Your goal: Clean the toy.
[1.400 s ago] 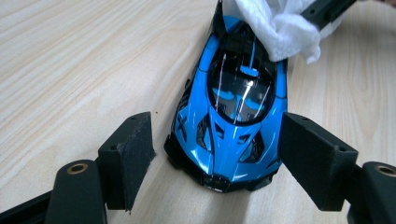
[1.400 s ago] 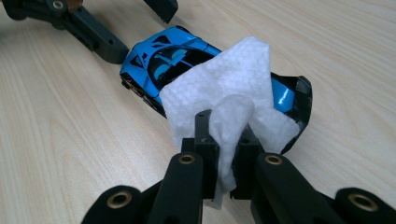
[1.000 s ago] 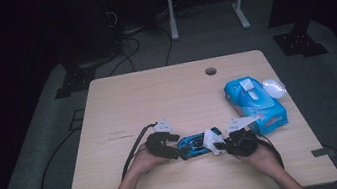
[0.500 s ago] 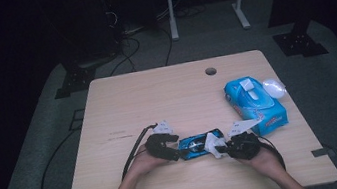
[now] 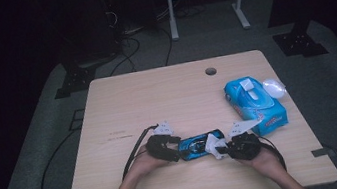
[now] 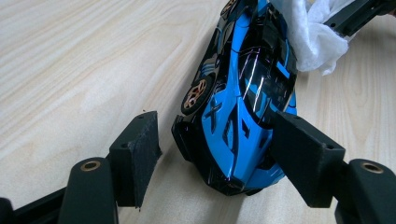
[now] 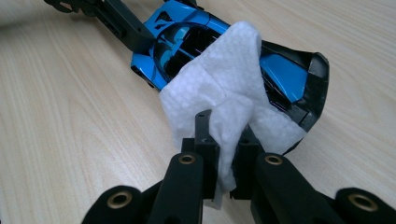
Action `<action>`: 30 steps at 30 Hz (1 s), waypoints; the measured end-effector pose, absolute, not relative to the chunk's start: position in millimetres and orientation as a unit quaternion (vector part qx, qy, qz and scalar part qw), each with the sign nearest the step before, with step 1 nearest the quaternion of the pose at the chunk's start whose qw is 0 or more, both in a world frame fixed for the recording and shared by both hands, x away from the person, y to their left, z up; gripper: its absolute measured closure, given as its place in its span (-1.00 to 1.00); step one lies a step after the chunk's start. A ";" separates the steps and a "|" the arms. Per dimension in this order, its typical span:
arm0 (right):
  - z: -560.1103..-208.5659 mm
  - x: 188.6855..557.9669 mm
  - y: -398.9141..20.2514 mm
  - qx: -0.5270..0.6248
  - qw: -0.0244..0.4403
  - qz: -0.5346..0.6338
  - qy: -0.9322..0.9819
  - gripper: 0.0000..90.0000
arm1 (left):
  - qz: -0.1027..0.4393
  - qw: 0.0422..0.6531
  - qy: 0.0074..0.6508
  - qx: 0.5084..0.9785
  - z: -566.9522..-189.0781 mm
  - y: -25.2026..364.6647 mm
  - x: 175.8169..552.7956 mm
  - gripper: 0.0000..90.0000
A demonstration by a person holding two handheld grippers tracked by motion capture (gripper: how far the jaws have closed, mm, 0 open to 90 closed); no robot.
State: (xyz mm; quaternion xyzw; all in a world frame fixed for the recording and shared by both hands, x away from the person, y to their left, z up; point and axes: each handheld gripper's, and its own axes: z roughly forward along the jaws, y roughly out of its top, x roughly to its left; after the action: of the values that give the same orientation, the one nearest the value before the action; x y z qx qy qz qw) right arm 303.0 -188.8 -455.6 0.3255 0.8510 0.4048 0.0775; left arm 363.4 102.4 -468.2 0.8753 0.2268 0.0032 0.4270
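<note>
Little has shifted since the earlier frames: both hands sit where they were at the near edge of the table, and the left gripper's jaws have just been closing a bit around the front of the toy car.

That toy car is a blue and black sports model with bronze wheels. It lies on the wood near the front edge, roughly midway between the 2 hands, its length running left to right. From the left gripper view its nose points toward the camera and sits between the 2 black jaws. The pad on one side rests against the car's flank, while the other pad stands clear of the car with bare table between them, so the left gripper is partly open and not yet clamped on the car.

A white wipe is draped over the car's rear deck and cabin roof. The right gripper has its jaws closed tight on the wipe's bunched lower end, pinching it while the rest spreads over the bodywork. In the high view this gripper meets the car's right end, and the left gripper meets its left end.

Farther right lies a blue pack of wipes, with a crumpled white wipe just beyond its far right corner.
</note>
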 end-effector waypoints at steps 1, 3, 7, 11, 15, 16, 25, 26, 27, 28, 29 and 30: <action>-455.7 302.8 -188.8 0.325 0.077 0.405 0.851 0.87 | 0.001 0.428 0.227 0.875 -468.3 102.5 363.4 -0.28; -456.2 302.2 -189.2 0.326 0.076 0.406 0.850 0.87 | -0.006 0.427 0.227 0.875 -468.4 102.7 363.4 -0.26; -457.3 301.4 -191.2 0.327 0.070 0.409 0.849 0.87 | -0.017 0.435 0.214 0.875 -468.2 102.7 362.1 -0.11; -457.0 301.7 -191.8 0.327 0.069 0.409 0.849 0.87 | -0.013 0.433 0.209 0.877 -467.5 102.3 360.6 -0.05; -457.1 301.0 -192.6 0.327 0.068 0.409 0.849 0.87 | 0.006 0.435 0.195 0.879 -466.7 101.7 355.7 -0.03; -457.3 300.8 -193.0 0.326 0.067 0.408 0.850 0.87 | 0.011 0.434 0.190 0.881 -466.0 101.2 354.3 -0.03; -456.9 297.8 -196.1 0.331 0.067 0.401 0.852 0.87 | 0.038 0.435 0.151 0.887 -462.3 100.0 347.2 0.06; -457.0 297.6 -196.5 0.331 0.067 0.399 0.852 0.87 | 0.038 0.435 0.147 0.888 -461.7 100.1 346.8 0.07; -457.3 297.7 -196.9 0.331 0.067 0.399 0.852 0.87 | 0.038 0.435 0.146 0.888 -461.1 100.3 346.6 0.09; -457.6 297.8 -197.5 0.331 0.067 0.400 0.852 0.87 | 0.036 0.437 0.146 0.887 -461.0 100.4 346.3 0.10; -457.7 297.9 -197.9 0.332 0.066 0.400 0.852 0.87 | 0.036 0.440 0.145 0.886 -461.1 100.2 345.9 0.11; -457.7 297.8 -198.1 0.333 0.066 0.399 0.852 0.87 | 0.035 0.440 0.145 0.885 -461.1 100.2 345.8 0.12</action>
State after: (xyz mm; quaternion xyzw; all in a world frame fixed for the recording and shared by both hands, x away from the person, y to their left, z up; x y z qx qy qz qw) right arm 297.8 -198.1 -457.7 0.3332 0.8518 0.3990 0.0655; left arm 345.8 100.2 -461.1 0.8854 0.1450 0.0353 0.4402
